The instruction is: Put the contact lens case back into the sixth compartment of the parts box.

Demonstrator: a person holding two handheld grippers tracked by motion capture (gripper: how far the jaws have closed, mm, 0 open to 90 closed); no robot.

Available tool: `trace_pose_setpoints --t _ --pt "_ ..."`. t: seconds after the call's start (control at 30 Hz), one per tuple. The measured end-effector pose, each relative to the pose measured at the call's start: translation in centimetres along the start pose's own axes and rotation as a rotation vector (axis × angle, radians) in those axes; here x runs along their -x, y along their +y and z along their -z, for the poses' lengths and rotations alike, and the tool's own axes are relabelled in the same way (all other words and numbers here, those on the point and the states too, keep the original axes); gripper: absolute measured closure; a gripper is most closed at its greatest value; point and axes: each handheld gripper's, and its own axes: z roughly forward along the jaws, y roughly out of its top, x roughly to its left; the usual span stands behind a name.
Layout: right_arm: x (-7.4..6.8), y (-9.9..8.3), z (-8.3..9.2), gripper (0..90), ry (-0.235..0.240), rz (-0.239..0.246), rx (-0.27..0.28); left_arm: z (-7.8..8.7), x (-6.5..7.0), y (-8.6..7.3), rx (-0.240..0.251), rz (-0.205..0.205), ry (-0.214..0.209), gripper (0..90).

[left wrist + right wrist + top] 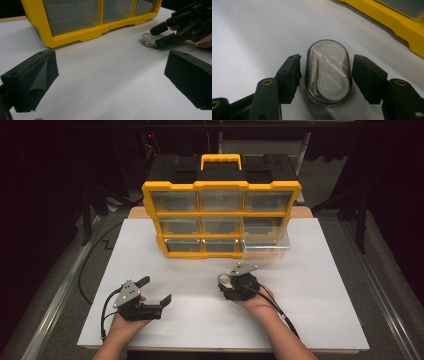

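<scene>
White table sheet (310, 285) bears all items. Left gripper (154, 290) rests idle, jaws wide apart, well clear of the capsule. Clear oval capsule (328, 72) lies between the right gripper (325, 75) jaws, long axis along them; jaws apart, narrow gaps each side. Yellow organiser (220, 215) stands beyond.

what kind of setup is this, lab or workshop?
Likely a lab recording station, not a workshop: a white-covered table on a dark framed rig, a person's hand-held black left gripper and right gripper, and staged props, a yellow-and-black clear-drawer organizer and a small clear oval case.
</scene>
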Motion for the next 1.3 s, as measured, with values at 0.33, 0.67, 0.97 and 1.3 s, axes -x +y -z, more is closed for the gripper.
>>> trace_pose_setpoints --t 0.33,0.67,0.97,1.3 --pt "0.2 -0.1 -0.3 49.3 0.014 -0.002 -0.020 0.0 0.0 -0.1 -0.006 -0.004 -0.003 0.2" --pt "0.1 -0.1 -0.3 49.7 0.010 0.006 -0.012 0.0 0.0 0.0 -0.002 0.000 -0.004 0.2" --pt "-0.2 -0.5 1.6 49.7 0.019 0.019 0.035 0.1 0.0 -0.1 0.005 0.007 -0.003 0.2" --pt "0.4 -2.6 4.1 49.7 0.015 -0.002 0.076 0.0 -0.1 -0.1 0.004 0.012 0.002 0.2"
